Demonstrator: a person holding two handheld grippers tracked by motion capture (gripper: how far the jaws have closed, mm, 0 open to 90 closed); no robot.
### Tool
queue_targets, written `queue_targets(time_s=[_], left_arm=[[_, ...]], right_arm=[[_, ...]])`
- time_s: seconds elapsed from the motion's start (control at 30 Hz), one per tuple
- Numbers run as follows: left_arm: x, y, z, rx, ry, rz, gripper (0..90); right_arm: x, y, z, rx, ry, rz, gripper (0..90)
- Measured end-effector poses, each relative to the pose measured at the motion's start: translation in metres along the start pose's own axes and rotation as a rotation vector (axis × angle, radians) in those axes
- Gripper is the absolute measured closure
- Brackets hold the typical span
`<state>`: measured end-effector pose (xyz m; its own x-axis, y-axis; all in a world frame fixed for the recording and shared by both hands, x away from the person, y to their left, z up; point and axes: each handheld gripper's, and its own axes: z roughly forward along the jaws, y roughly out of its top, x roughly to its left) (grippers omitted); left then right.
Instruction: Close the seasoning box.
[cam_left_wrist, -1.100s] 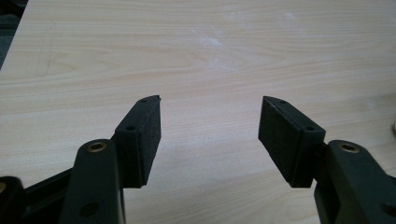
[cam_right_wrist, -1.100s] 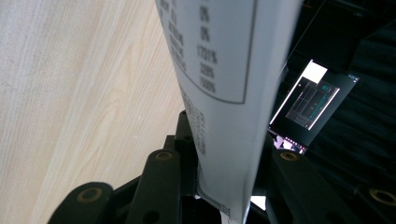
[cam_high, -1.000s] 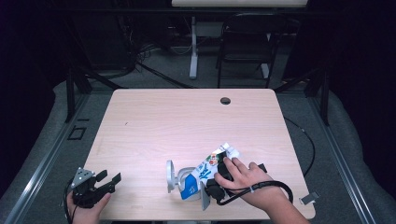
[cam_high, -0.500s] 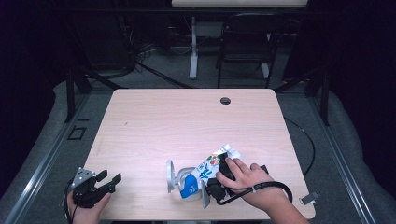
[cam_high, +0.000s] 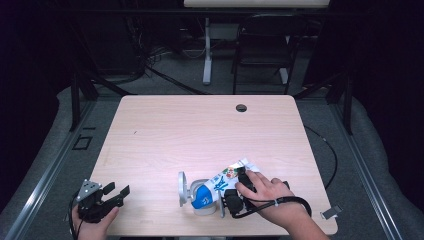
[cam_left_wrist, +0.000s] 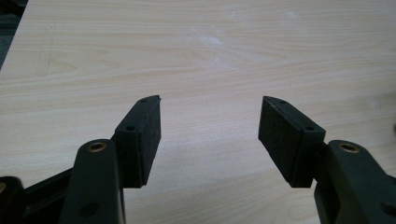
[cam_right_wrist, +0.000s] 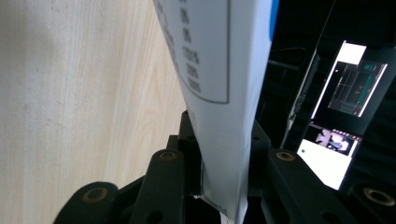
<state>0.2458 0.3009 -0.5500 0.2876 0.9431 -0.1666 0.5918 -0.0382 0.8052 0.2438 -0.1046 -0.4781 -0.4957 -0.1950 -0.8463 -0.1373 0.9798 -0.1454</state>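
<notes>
Room: dark space around a pale wooden table (cam_high: 200, 135), with a chair (cam_high: 260, 50) and a pale stand (cam_high: 207, 50) on the floor beyond its far edge.
Table: light wood grain, with a small round hole (cam_high: 241, 108) near the far edge; a dark cable (cam_high: 327, 150) runs on the floor past its right side.
Carton: a white and blue milk carton (cam_high: 212, 187) lies tipped on its side near the front edge, right of the middle, its folded top pointing up and to the right toward the person's hand.
Right gripper (cam_high: 231, 201): held in the person's right hand (cam_high: 267, 195) at the front right of the table. In the right gripper view the black jaws close on a flattened white part of the carton (cam_right_wrist: 219, 93) with printed text, pressing it from both sides.
Right jaws: clamped on the carton.
Left gripper (cam_high: 117, 194): held in the person's left hand (cam_high: 92, 225) at the front left corner, well apart from the carton, with a grey three-cornered plate on top.
Left jaws: spread wide apart with only bare table between them, as the left gripper view (cam_left_wrist: 210, 135) shows.
Screen: a lit screen (cam_right_wrist: 345, 112) glows in the dark background of the right gripper view.
</notes>
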Motion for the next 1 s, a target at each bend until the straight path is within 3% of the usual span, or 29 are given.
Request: queue_targets(time_s=[0.33, 0.37, 1.0], left_arm=[[-0.001, -0.001, 0.001, 0.002, 0.002, 0.001, 39.9], [-0.001, -0.001, 0.001, 0.002, 0.002, 0.000, 39.9], [-0.001, -0.001, 0.002, 0.007, 0.004, 0.002, 39.9]], right_arm=[[0.006, -0.006, 0.002, -0.041, 0.032, 0.147, 76.2], [0.005, -0.006, 0.000, -0.022, 0.035, 0.144, 76.5], [0.012, -0.014, -0.003, -0.128, 0.061, 0.333, 78.9]])
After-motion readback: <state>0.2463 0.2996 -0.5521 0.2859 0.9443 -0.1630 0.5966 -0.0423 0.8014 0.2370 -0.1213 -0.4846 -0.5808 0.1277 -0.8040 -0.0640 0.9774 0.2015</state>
